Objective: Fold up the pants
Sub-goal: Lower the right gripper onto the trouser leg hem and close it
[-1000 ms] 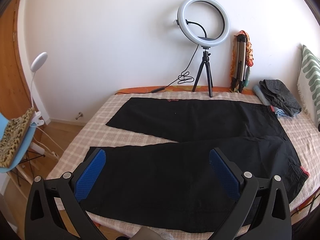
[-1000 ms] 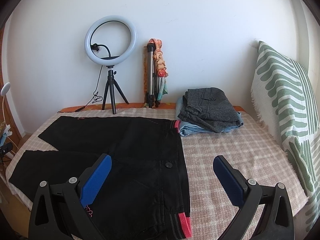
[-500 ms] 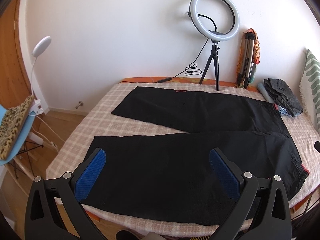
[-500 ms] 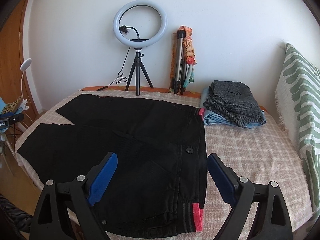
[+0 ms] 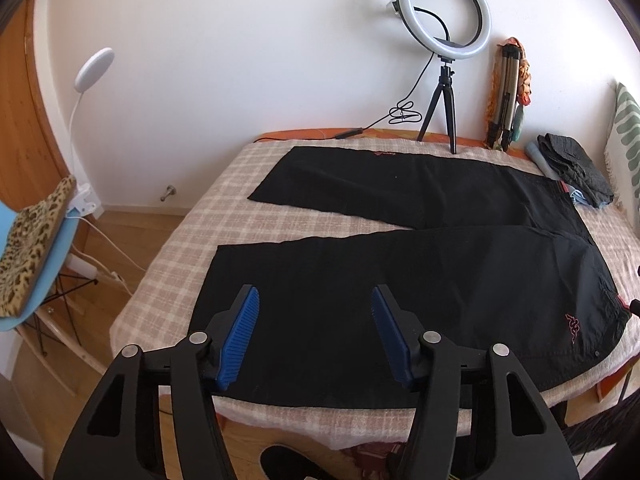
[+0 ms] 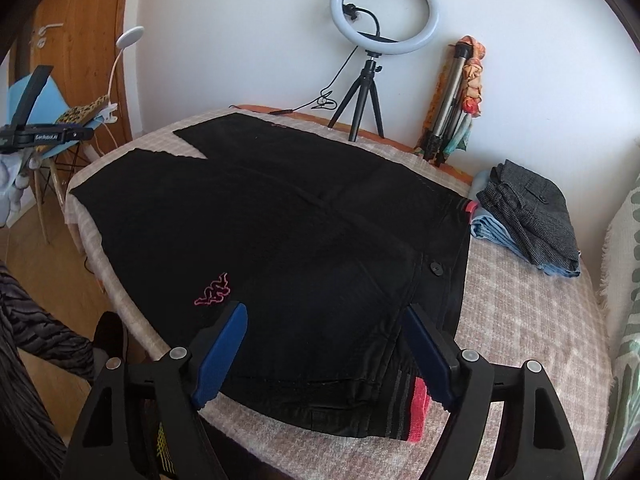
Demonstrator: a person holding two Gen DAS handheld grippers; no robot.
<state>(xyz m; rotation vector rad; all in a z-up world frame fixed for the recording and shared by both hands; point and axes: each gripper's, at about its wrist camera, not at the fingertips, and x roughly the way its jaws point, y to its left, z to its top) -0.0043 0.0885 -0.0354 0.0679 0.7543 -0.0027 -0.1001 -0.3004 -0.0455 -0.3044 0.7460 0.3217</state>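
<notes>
Both our grippers have come lower and nearer the black pants (image 5: 400, 280), which lie spread flat on the checked bedspread (image 5: 224, 208), legs to the left, waistband to the right. Our left gripper (image 5: 316, 328) hangs over the near leg, jaws apart and closing. Our right gripper (image 6: 324, 352) hangs over the waistband's near corner, jaws apart and closing, not gripping cloth.

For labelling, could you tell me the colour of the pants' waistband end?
Pinkish red on the waistband end of black pants; clearest in the right wrist view.
</notes>
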